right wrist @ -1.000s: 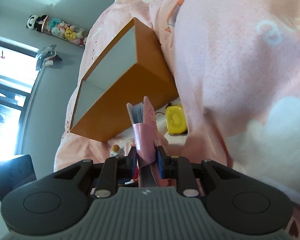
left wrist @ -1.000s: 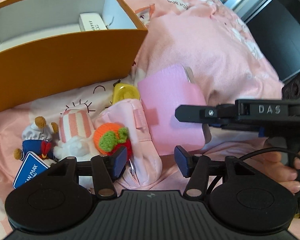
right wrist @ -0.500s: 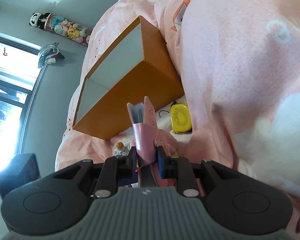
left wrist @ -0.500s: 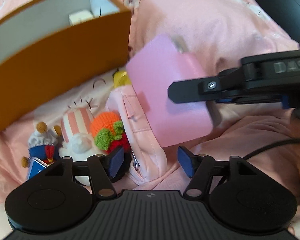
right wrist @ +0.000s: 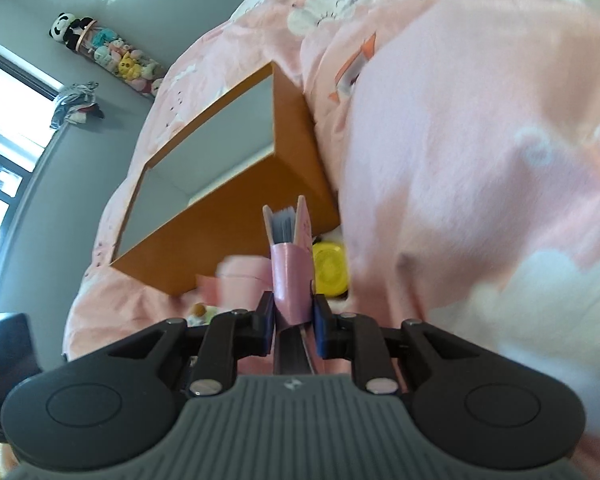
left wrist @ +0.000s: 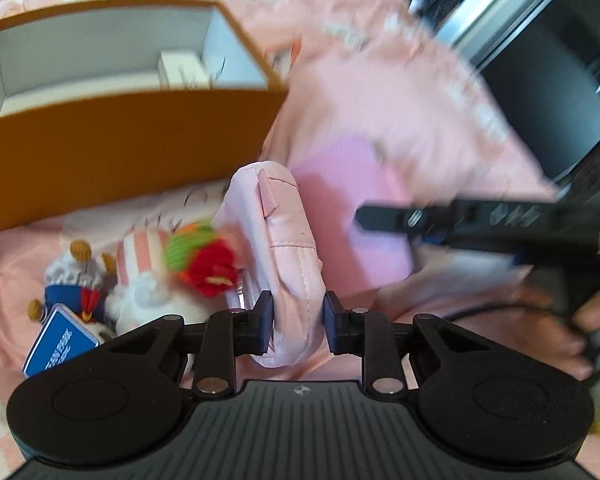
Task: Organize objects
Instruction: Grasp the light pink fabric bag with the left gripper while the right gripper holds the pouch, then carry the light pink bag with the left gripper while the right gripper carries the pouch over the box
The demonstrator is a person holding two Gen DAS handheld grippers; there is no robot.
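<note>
My left gripper (left wrist: 296,322) is shut on a padded pink pouch (left wrist: 278,240) and holds it in front of the orange box (left wrist: 120,148). A knitted red, green and orange charm (left wrist: 204,258) hangs from the pouch's left side. My right gripper (right wrist: 293,320) is shut on a pink card wallet (right wrist: 290,256), held on edge with its pages up; the wallet also shows in the left wrist view (left wrist: 352,216), to the right of the pouch. The orange box (right wrist: 236,208) is open, with a small white carton (left wrist: 184,70) inside.
Small plush toys (left wrist: 76,280), a striped plush (left wrist: 140,256) and a blue tag (left wrist: 58,340) lie on the pink bedding (left wrist: 400,100) left of the pouch. A yellow round case (right wrist: 330,268) lies by the box's corner. A bedding hump (right wrist: 480,160) rises on the right.
My left gripper closed on the pink pouch and lifted it, with the knitted charm swinging. The right gripper keeps the wallet and has shifted slightly.
</note>
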